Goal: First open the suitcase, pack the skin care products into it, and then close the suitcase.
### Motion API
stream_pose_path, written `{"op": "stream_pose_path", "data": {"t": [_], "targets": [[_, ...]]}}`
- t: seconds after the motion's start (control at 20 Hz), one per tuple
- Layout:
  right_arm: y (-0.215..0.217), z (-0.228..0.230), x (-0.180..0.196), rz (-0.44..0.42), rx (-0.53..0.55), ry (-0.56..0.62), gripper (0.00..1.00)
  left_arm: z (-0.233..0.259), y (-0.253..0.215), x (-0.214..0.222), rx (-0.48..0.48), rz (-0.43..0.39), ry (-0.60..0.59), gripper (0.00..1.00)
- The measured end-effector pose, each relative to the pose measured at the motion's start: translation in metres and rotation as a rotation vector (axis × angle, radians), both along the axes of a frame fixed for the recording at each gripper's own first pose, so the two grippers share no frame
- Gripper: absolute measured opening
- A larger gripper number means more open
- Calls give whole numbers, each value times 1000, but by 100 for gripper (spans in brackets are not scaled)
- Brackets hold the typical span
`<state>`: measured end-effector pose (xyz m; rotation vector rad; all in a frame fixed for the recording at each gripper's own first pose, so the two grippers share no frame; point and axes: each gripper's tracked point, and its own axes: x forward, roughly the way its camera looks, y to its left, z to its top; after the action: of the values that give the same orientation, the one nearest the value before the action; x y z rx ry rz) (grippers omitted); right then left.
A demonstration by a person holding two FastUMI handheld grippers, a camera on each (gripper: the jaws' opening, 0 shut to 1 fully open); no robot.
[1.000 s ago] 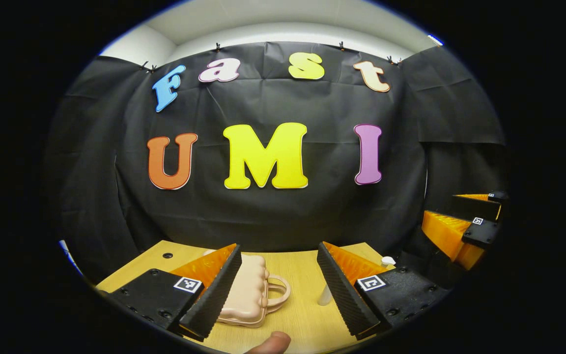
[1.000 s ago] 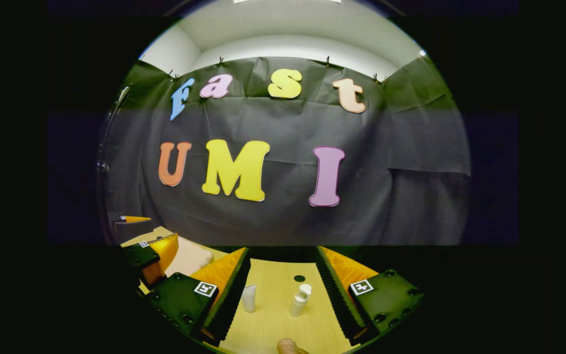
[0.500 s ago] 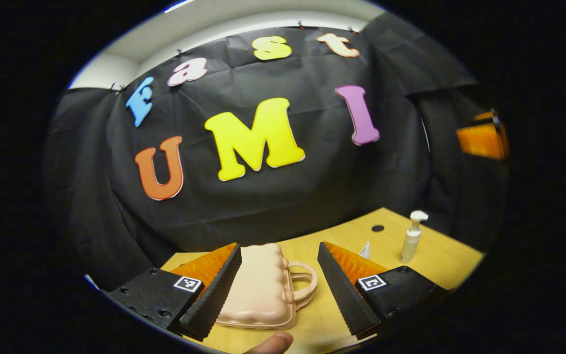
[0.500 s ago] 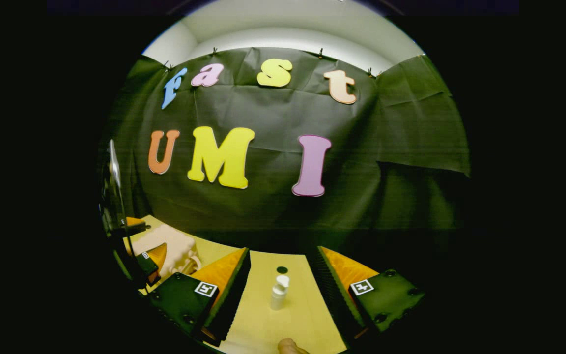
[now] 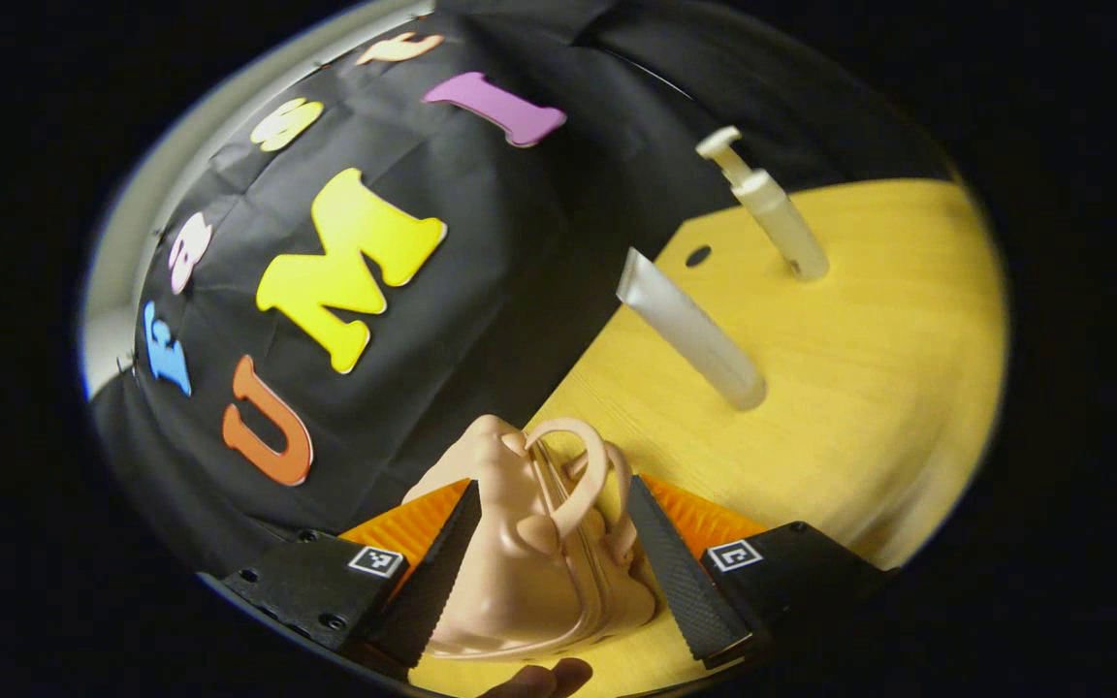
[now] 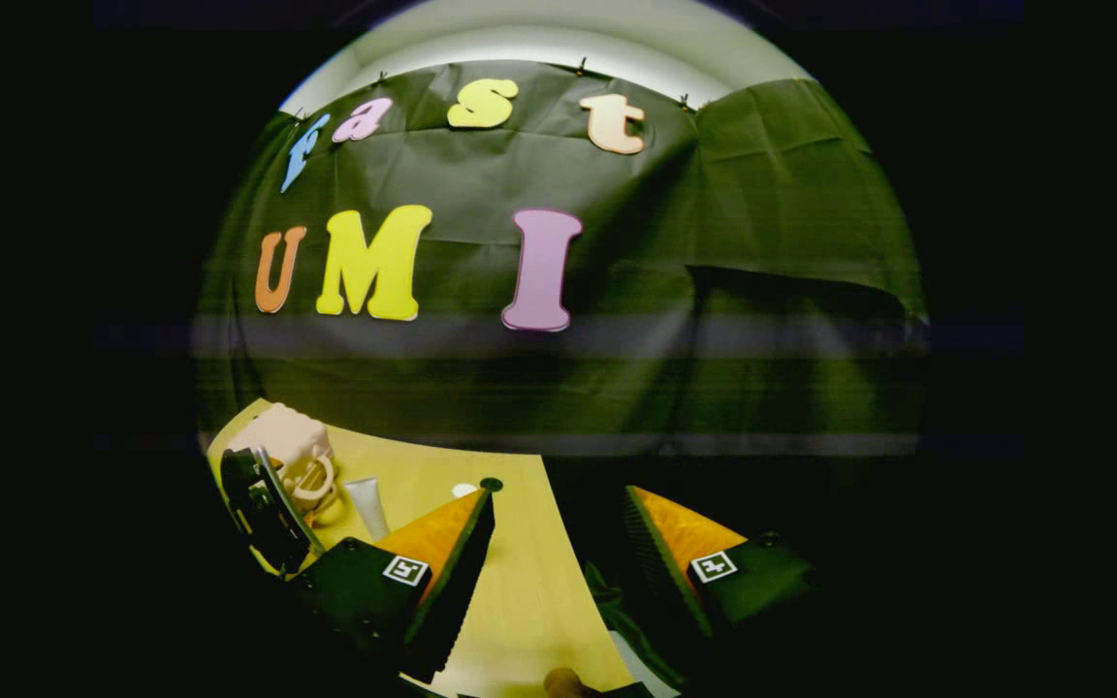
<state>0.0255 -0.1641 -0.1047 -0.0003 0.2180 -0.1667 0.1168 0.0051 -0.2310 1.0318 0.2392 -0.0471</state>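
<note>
Between my open left gripper's [image 5: 547,567] fingers at six o'clock sits the suitcase [image 5: 520,572]: light, rigid, slick shell; take the handle [image 5: 583,470]

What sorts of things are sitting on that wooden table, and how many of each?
Small pink suitcase: 1
White tube, standing on its cap: 1
White pump bottle: 1
Total: 3 things on the table

No readable text on the tube [image 5: 689,330], pump bottle [image 5: 772,208] or suitcase [image 5: 529,553].
</note>
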Motion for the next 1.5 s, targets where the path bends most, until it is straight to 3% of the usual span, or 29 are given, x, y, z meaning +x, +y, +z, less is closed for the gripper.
{"op": "stream_pose_path", "data": {"t": [0.2,0.35,0.5,0.65,0.9,0.95,1.1,1.3,1.5], "targets": [[-22,-25,2,7,24,41,80,-20,17,17,189,49,35,97],[-28,-46,9,45,36,71,80,-7,15,35,352,48,-2,93],[-30,-59,17,89,45,95,80,-17,20,41,452,63,44,72],[-27,-64,17,117,40,108,79,-24,24,44,494,93,88,49],[-1,-51,9,126,9,100,80,-32,27,40,500,97,154,23],[6,-47,5,121,1,97,80,-31,28,40,493,91,151,14],[27,-33,-4,94,-2,85,80,-24,33,40,446,82,147,11],[50,-19,-15,41,-13,68,79,-22,33,35,298,35,205,5],[71,0,-21,-26,-1,65,80,15,42,28,186,11,181,4]]}}
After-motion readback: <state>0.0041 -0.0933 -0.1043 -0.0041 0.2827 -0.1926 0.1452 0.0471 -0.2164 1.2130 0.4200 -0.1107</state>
